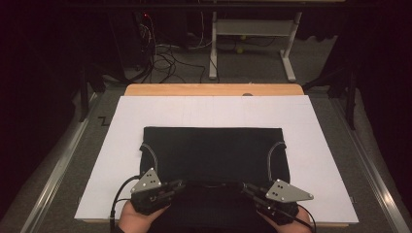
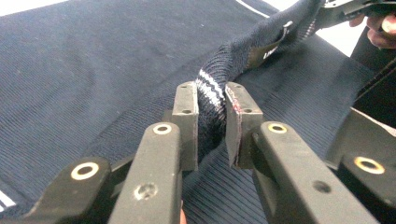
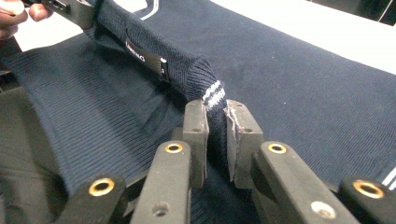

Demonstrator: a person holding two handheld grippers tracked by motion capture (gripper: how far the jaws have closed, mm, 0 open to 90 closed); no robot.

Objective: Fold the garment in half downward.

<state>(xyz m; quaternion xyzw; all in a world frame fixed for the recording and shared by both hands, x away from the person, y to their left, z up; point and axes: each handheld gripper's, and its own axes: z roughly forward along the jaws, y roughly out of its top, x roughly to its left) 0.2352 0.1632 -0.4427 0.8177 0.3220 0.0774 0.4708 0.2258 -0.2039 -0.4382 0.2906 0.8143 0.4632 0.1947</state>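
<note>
A dark navy knitted sweater (image 1: 214, 153) with thin white stripes lies folded on a white sheet (image 1: 214, 109). My left gripper (image 1: 179, 185) is shut on the sweater's collar edge near the table's front, pinching the striped rib (image 2: 208, 100) between its pads. My right gripper (image 1: 244, 187) is shut on the same collar a little to the right, where the striped rib (image 3: 214, 100) rises between its jaws. The collar band (image 3: 149, 46) with a sewn label (image 3: 142, 56) stretches raised between the two grippers.
The white sheet covers a wooden table (image 1: 214, 89) with metal rails along both sides. Beyond the far edge stand a white table frame (image 1: 252, 43) and loose cables (image 1: 165, 60) on the floor. A hand (image 2: 380, 28) holds each gripper.
</note>
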